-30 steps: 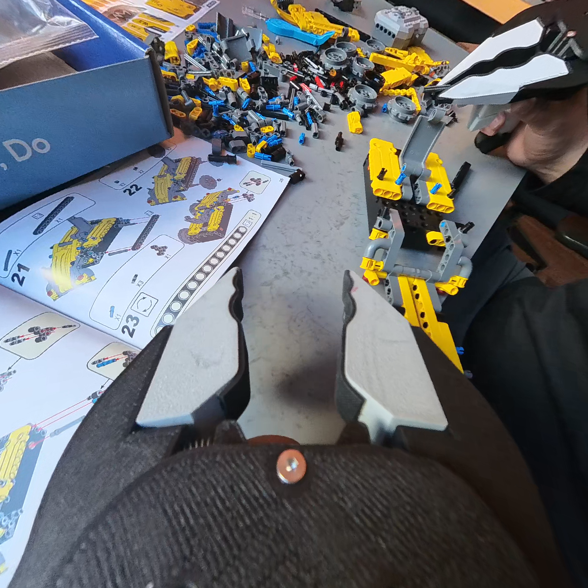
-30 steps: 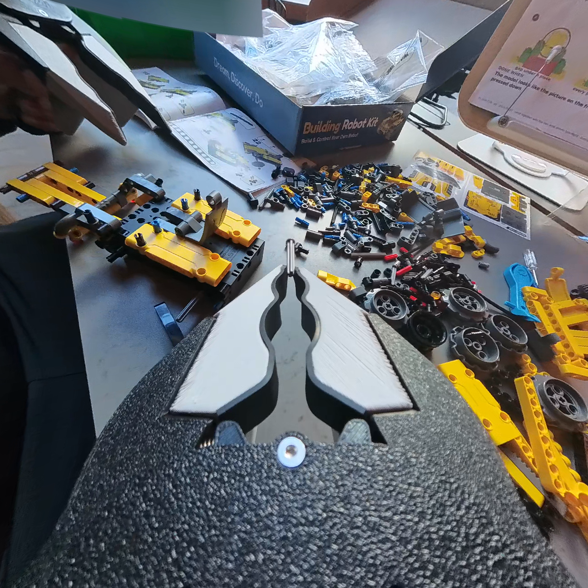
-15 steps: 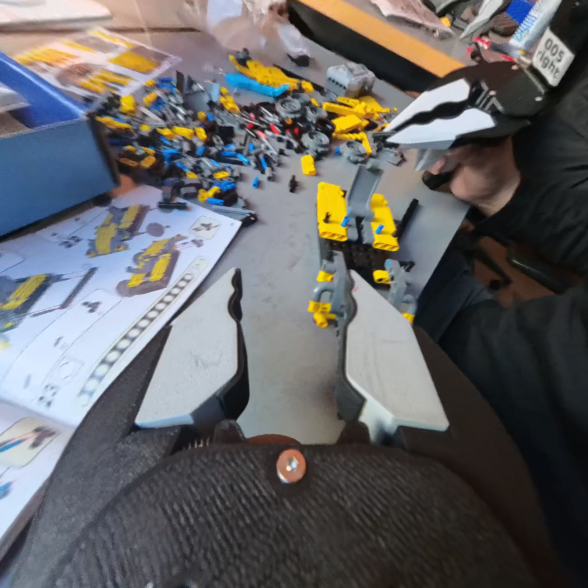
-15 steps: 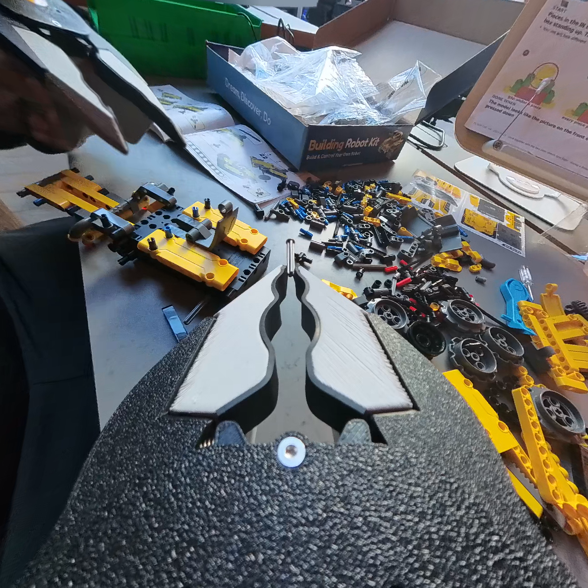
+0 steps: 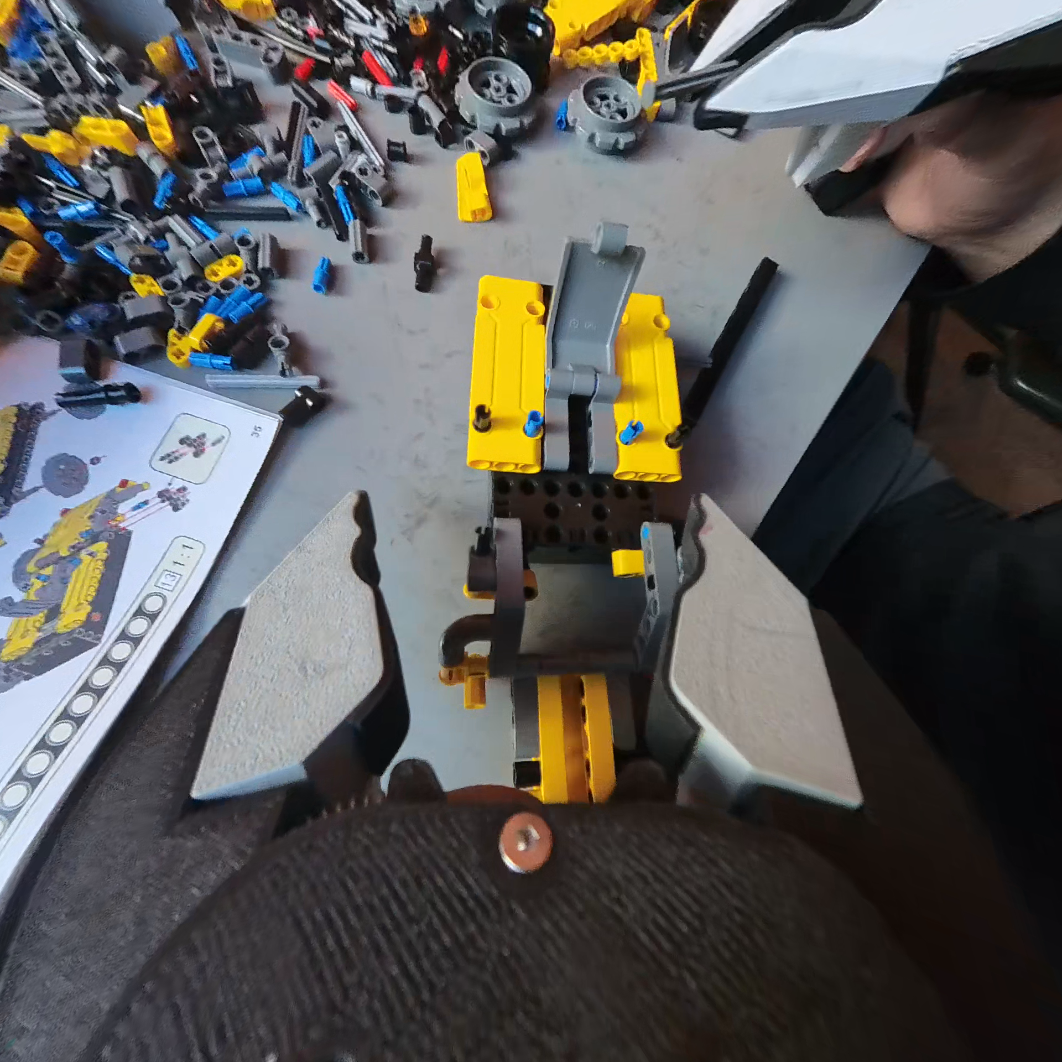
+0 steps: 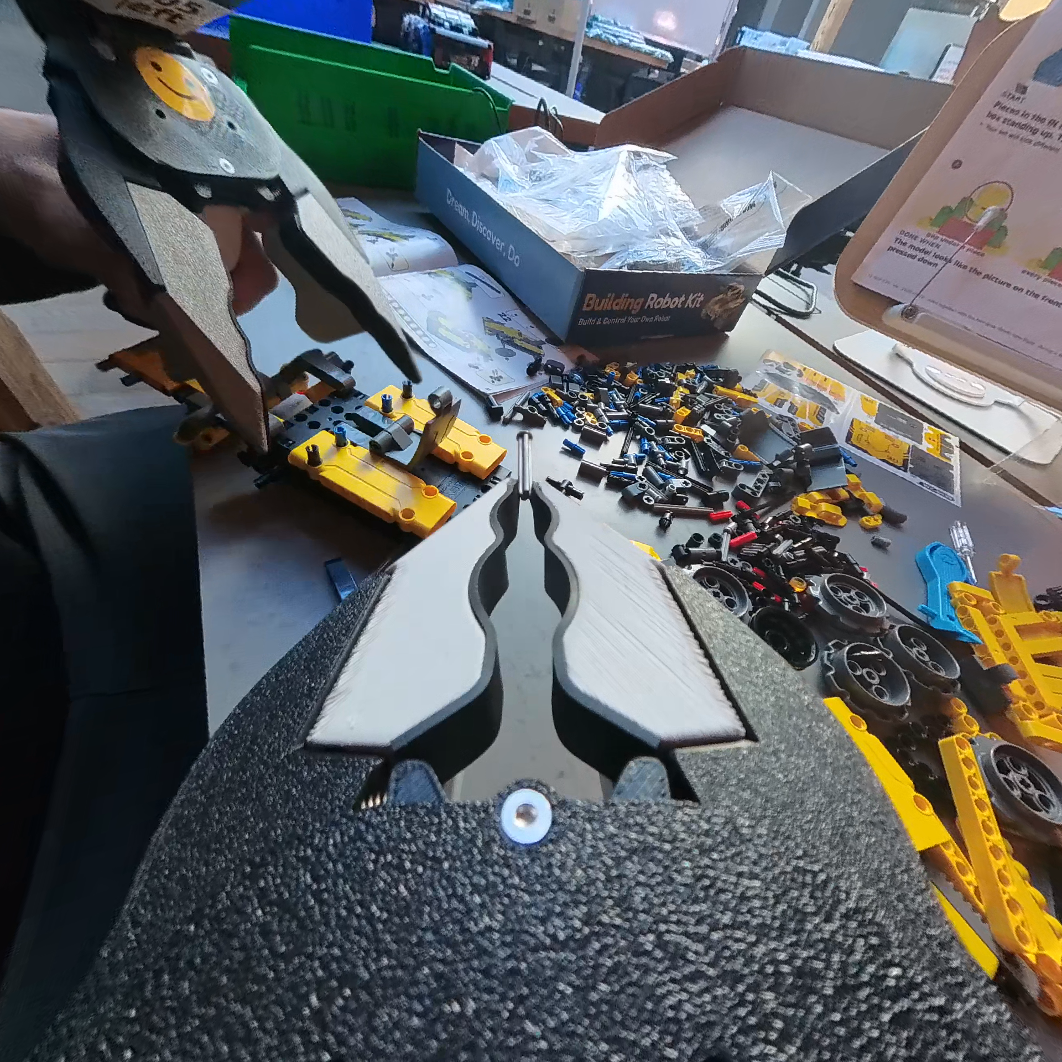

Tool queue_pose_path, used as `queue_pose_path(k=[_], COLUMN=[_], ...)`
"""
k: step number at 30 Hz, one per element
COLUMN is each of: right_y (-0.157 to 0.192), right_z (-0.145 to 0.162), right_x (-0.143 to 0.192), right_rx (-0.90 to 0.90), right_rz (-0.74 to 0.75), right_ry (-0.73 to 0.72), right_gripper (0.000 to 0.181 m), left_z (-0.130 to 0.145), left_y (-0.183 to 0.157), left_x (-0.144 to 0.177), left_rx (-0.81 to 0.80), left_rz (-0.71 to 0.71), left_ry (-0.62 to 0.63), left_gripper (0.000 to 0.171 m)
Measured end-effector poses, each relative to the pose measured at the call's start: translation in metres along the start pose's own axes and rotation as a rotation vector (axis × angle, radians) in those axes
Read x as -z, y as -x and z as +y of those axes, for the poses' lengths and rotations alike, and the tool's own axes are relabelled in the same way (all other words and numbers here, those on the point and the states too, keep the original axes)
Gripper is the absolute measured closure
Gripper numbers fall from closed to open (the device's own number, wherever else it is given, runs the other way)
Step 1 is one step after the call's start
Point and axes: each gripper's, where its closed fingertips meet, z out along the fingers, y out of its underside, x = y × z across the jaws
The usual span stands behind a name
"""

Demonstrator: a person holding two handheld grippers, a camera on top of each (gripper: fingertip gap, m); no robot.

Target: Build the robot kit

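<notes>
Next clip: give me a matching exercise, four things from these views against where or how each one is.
Things:
1. left gripper
2. right gripper
3. thin grey rod
4. clear plastic bags

States:
A. pinched between closed fingertips
B. piled in the blue box
C. open, fingers either side of the half-built yellow vehicle
D. shut on a small part

Pairs: 1-C, 2-D, 3-A, 4-B

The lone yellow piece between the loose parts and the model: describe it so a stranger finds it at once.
Start at the half-built yellow and black model near the table's edge. Beyond its far left corner lies a short yellow piece, alone on bare grey table, before the two grey wheels. Its neighbours are small black or blue pins.
</notes>
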Motion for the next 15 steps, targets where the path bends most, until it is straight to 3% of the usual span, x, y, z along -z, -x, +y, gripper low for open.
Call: queue_pose_path(k=[5, 9, 11, 15], right_y=[0.002, 0.001, 0.002, 0.003], right_z=[-0.001, -0.001, -0.002, -0.002], right_x=[0.000, 0.000, 0.000, 0.000], right_rx=[0.005, -0.003, -0.005, 0.002], right_rz=[-0.005, -0.009, -0.012, -0.014], right_ry=[-0.003, -0.008, -0.010, -0.013], right_gripper=[0.177, 0.177, 0.177, 0.177], left_z=[0.003, -0.018, -0.009, 0.015], left_y=[0.000, -0.014, -0.014, -0.016], left_x=[-0.005, 0.003, -0.005, -0.018], left_rx=[-0.026, -0.055, -0.017, -0.069], left_rz=[-0.033, -0.011, 0.018, 0.013], left_ry=[0.080, -0.011, 0.056, 0.205], left_gripper=[0.066, 0.075, 0.062, 0.065])
